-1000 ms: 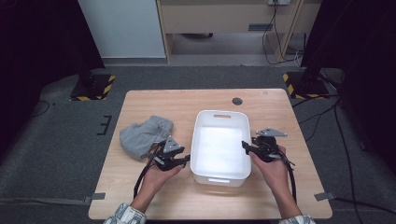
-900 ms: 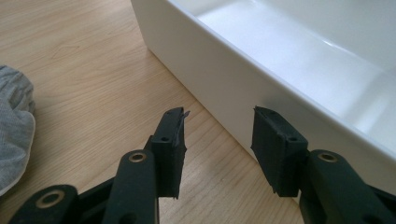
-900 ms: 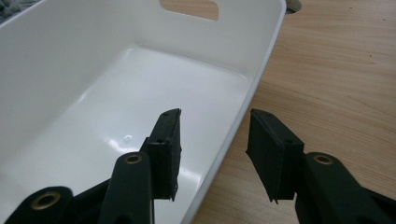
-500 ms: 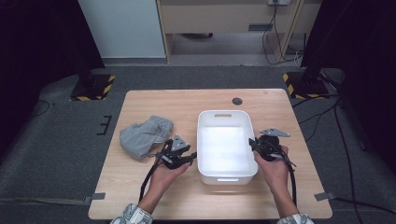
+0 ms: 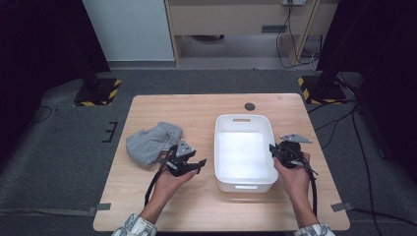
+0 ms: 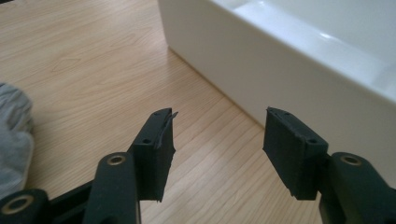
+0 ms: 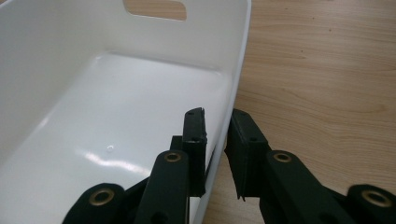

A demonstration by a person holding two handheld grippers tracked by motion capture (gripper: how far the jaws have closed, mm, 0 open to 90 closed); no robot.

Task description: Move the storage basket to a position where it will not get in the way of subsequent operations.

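White bin gripped at its right wall, left jaws loose beside it

From my seat I see a pale wooden table (image 5: 206, 206) on grey carpet, dark stands with hazard-striped feet at ten and two o'clock; a grey cloth (image 5: 147, 143) lies at nine o'clock of the white bin (image 5: 243, 120), its folds too soft to read; my left gripper (image 5: 189, 164) hovers just beside the bin's left wall, jaws spread with only bare wood between, having just been opening; my right gripper (image 7: 217, 140) straddles the bin's right wall at three o'clock, having just been closing, pads clamped on the rim, contact partly hidden by the wall
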